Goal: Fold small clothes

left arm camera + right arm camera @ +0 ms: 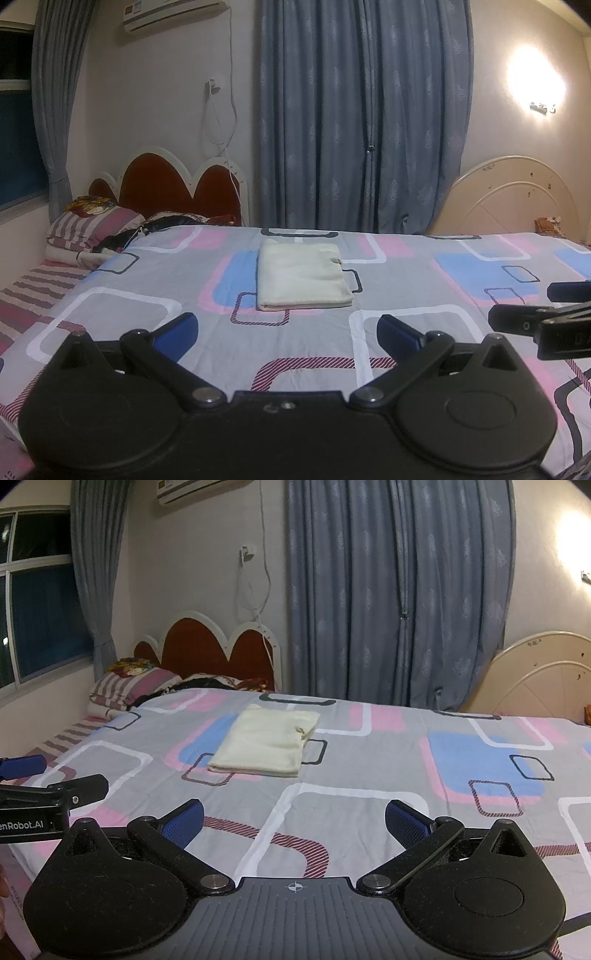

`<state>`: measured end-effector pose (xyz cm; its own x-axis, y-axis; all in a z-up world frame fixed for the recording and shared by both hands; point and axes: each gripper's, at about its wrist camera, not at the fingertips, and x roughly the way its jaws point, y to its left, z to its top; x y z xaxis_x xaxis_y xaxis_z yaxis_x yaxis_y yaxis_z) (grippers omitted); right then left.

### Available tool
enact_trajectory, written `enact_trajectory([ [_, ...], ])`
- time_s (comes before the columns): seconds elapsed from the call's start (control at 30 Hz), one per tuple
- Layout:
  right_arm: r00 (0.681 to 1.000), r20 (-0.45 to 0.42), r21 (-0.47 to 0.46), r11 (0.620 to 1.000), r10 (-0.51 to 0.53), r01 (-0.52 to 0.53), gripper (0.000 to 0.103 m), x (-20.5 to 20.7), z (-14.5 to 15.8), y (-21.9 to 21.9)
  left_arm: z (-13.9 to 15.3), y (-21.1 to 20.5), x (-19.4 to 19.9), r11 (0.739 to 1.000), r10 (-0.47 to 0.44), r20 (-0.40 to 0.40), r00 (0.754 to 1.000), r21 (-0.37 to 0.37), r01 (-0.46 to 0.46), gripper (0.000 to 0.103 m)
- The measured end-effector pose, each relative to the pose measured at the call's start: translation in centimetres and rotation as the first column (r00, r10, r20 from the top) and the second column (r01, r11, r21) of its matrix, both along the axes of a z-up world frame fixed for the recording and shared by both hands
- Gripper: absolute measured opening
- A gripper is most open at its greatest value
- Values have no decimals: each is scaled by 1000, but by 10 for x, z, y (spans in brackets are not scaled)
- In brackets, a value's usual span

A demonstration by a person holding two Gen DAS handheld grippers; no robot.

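Looking across the bed (pixel 406 295) from left to right: striped pillows (pixel 92 225) are piled at the far left under a red scalloped headboard (pixel 166 188), then grey-blue curtains (pixel 351 110) hang behind the middle, and a cream headboard (pixel 517 199) leans at the far right. The bedsheet (pixel 369 760) is grey with pink, blue and white rounded rectangles. The cream garment (pixel 303 277) lies folded into a neat rectangle, flat on the sheet a bit left of centre, near the far edge. Left gripper (pixel 287 330) hovers near the front of the bed, fingers (pixel 177 330) spread wide with nothing in them, well short of the garment. Right gripper (pixel 293 821) is just beside it, same deal: blue fingers (pixel 406 823) wide apart, empty, garment ahead and to its left.
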<state>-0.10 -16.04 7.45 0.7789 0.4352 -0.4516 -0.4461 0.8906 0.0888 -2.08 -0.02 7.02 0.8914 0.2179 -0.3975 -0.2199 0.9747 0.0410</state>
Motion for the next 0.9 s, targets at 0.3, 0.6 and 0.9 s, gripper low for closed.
enact_trajectory([
  [0.3, 1000, 2, 2, 1000, 2, -2, 103, 3, 0, -1, 2, 2, 1, 1000, -4, 0, 1000, 1, 4, 103],
  [0.6, 1000, 2, 2, 1000, 2, -2, 103, 3, -1, -4, 5, 3, 0, 1000, -11, 2, 1000, 0, 11, 103],
  [0.9, 1000, 5, 3, 1000, 4, -4, 103, 4, 1, -4, 8, 3, -2, 1000, -18, 2, 1000, 0, 18, 103],
])
